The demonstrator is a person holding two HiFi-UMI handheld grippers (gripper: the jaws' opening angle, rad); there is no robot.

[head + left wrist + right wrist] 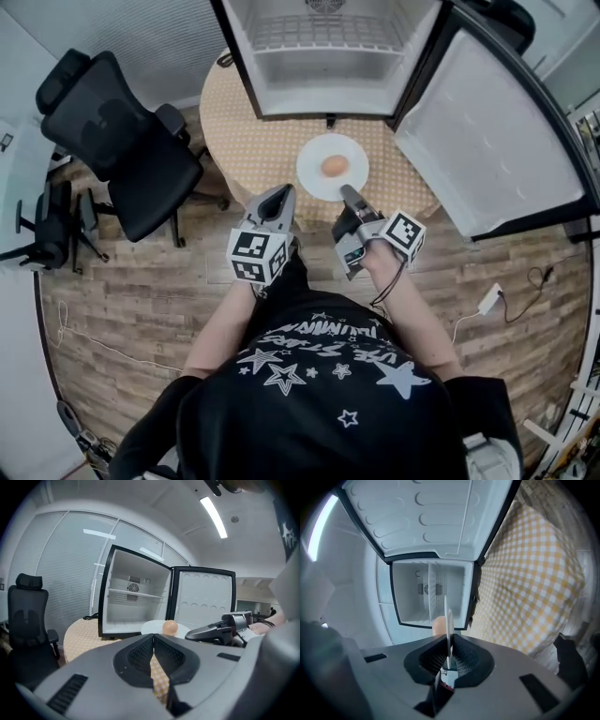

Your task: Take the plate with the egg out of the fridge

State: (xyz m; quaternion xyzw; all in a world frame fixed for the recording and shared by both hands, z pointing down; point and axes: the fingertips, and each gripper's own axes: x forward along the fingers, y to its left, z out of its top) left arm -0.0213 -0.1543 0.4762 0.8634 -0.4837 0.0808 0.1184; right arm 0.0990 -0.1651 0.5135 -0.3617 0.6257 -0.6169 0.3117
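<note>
- Plate (312, 176) with the egg (335, 167) sits outside the open fridge (328, 56), over the checked worktop (248, 141)
- Right hand-held gripper (349, 195) is clamped on the plate's near rim
- Left hand-held gripper (279, 197) is alongside, jaws together and empty

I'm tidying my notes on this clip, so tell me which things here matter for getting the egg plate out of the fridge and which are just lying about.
Part of the job: plate, clamped at its rim in the right gripper; egg on it; open fridge.

Just lying about: office chair; white adapter with its cable on the floor.
</note>
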